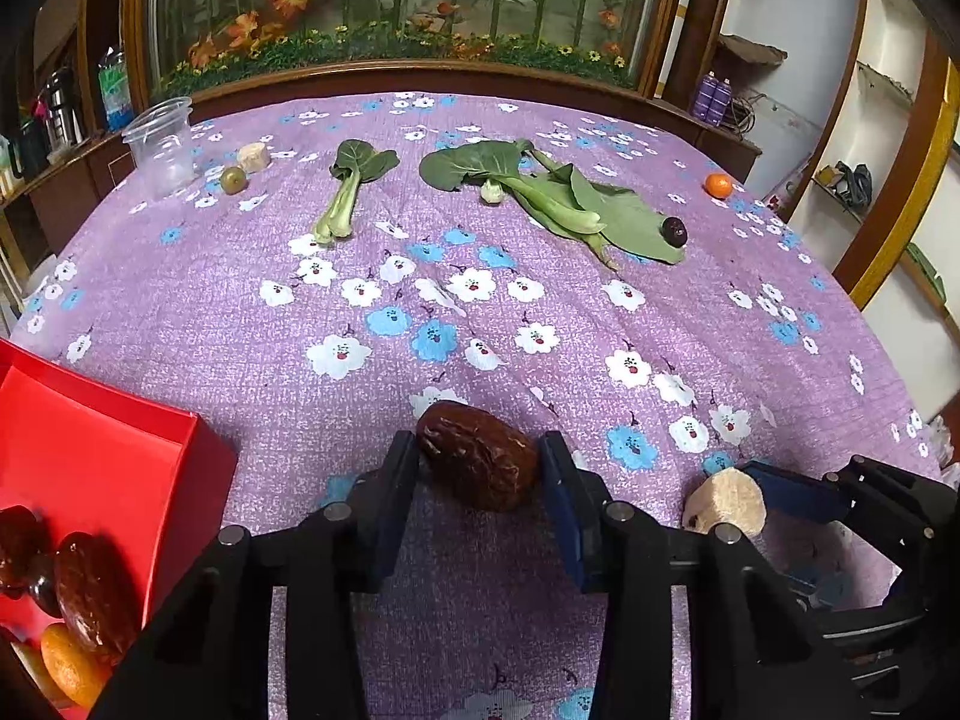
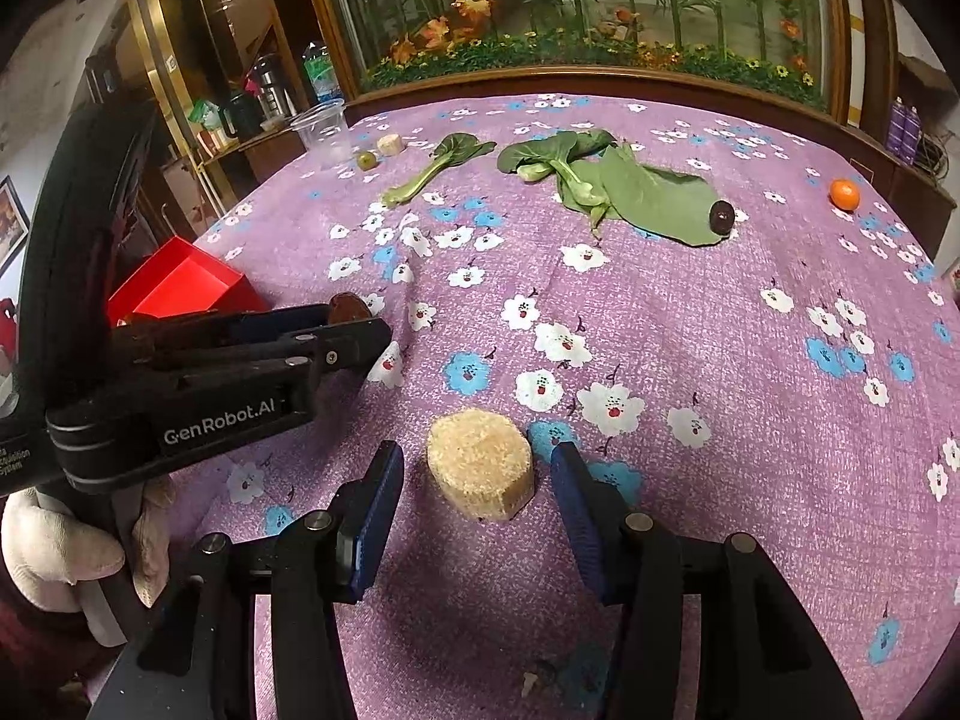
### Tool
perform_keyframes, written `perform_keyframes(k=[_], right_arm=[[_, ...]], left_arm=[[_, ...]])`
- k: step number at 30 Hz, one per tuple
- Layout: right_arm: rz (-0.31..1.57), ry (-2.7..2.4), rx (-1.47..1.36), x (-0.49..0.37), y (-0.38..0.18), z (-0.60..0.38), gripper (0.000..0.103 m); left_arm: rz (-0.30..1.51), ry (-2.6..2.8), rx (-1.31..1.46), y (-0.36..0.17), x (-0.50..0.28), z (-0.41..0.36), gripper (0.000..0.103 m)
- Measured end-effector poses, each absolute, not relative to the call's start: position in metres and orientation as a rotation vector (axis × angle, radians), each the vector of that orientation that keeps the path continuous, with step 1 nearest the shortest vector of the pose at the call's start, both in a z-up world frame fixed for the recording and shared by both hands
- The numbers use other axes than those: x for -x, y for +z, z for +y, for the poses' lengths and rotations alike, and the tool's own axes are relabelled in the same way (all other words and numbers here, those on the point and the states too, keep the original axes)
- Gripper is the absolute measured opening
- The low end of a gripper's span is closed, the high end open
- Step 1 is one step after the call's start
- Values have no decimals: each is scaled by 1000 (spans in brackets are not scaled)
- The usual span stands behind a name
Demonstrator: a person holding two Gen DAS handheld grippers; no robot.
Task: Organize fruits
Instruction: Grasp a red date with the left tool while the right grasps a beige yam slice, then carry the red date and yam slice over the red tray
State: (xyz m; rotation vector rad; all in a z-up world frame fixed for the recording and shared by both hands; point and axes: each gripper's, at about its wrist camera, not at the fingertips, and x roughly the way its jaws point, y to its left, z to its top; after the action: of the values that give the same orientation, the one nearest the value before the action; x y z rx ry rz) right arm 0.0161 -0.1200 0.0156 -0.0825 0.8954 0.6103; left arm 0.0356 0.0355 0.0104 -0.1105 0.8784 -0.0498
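The table [image 1: 480,312] fills both views under a purple cloth printed with white and blue flowers; its far edge runs along a dark wooden ledge below a glass case of artificial plants. The broad middle of the cloth lies bare between the greens at the back and the two tools at the front. A red box [image 1: 108,456] sits at the near left edge, holding brown fruits and an orange one in its near corner. Across the back lie a spread of leafy greens [image 1: 564,198] and, apart to the left, a single stalk of greens [image 1: 348,192]. A clear plastic cup [image 1: 161,147] stands at the far left corner, with a pale cut chunk [image 1: 252,157] and a small green fruit [image 1: 233,180] just beside it. A small orange [image 1: 718,185] rests alone near the far right edge, and a dark round fruit [image 1: 674,231] lies at the tip of the big leaf.

The left tool [image 1: 480,468] has its pads against both sides of a wrinkled brown fruit [image 1: 480,459] that rests on the cloth just right of the red box. The right tool [image 2: 477,468] stands open around a pale, rough-surfaced round chunk [image 2: 480,465], with a gap showing on each side. The two tools are near each other at the front edge.
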Motion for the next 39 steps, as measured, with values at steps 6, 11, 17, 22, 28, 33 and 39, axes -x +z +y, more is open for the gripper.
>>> perform_keyframes(k=[6, 11, 17, 22, 28, 33, 39], right_arm=[[893, 603, 100, -16, 15, -118, 56], [887, 599, 108, -15, 15, -117, 37], [870, 598, 75, -15, 18, -123, 35], [863, 585, 50, -16, 20, -128, 35], [850, 548, 35, -16, 22, -133, 35], [848, 517, 35, -16, 23, -135, 35], [845, 491, 57, -11, 27, -134, 35]], left_arm=[[891, -29, 66, 9, -37, 29, 38], [889, -18, 61, 10, -36, 28, 32], [862, -5, 50, 19, -22, 31, 30], [816, 5, 39, 33, -2, 33, 30], [786, 6, 103, 47, 25, 48, 31], [769, 23, 141, 57, 49, 60, 31], [741, 27, 136, 68, 72, 61, 31]])
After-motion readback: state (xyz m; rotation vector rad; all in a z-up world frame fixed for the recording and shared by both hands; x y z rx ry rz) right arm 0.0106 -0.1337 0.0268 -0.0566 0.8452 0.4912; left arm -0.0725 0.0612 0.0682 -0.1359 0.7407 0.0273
